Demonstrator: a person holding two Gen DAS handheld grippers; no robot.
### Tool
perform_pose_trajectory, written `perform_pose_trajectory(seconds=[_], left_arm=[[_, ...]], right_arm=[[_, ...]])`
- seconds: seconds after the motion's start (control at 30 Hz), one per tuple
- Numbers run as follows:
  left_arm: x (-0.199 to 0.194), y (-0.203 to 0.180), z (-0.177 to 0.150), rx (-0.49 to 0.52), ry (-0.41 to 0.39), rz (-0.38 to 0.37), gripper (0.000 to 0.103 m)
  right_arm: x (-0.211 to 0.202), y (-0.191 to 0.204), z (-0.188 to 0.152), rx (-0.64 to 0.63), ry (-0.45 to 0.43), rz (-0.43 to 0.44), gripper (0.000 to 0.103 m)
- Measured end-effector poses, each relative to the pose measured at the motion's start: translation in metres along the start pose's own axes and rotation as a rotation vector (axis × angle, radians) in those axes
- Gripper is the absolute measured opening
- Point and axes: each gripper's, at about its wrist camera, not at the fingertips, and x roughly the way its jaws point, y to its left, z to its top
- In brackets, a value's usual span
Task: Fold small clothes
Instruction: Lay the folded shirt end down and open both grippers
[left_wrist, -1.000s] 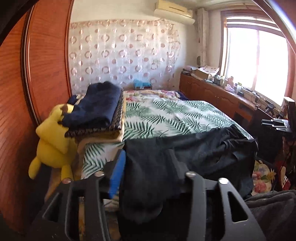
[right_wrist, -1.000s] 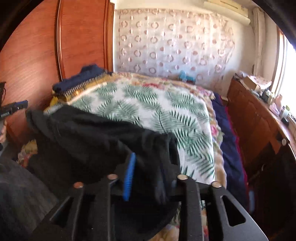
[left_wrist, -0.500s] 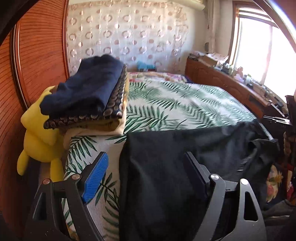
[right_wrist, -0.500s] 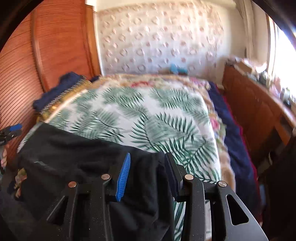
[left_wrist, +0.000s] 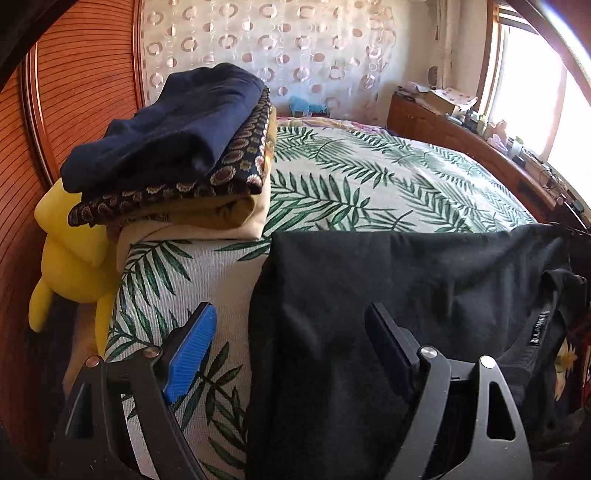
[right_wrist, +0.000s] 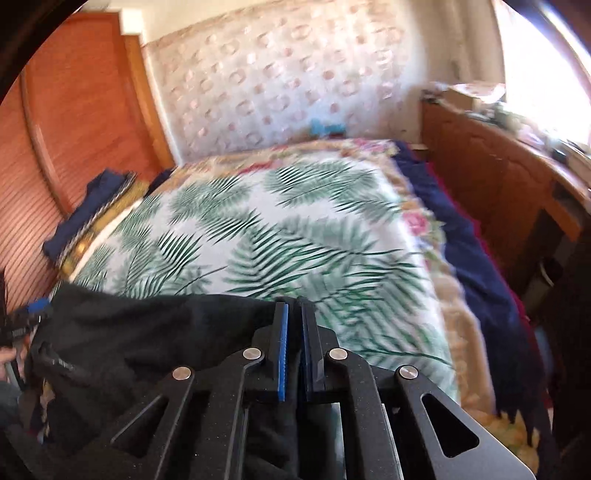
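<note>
Left wrist view: black garment spread flat along the near edge of the leaf-print bedspread, right of the folded stack. Left gripper stands wide, straddling the garment's left edge without pinching it. Right gripper is closed — whether cloth sits between its pads cannot be told. For a clean fold, seize matching corners and keep the hem taut.

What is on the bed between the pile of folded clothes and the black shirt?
Nothing: between the stack of folded clothes and the flat black cotton shirt, only a bare strip of the palm-leaf bedspread shows, clearest in the left wrist view.
</note>
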Motion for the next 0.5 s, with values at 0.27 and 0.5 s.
perform_pose_trajectory(seconds=[0.27, 0.5], left_arm=[[-0.002, -0.001, 0.001, 0.002, -0.004, -0.016, 0.083], [-0.005, 0.007, 0.018, 0.015, -0.014, -0.070, 0.071]], right_arm=[[-0.007, 0.003, 0.000, -0.046, -0.018, -0.071, 0.020], [0.037, 0.002, -0.003, -0.084, 0.064, 0.016, 0.057]])
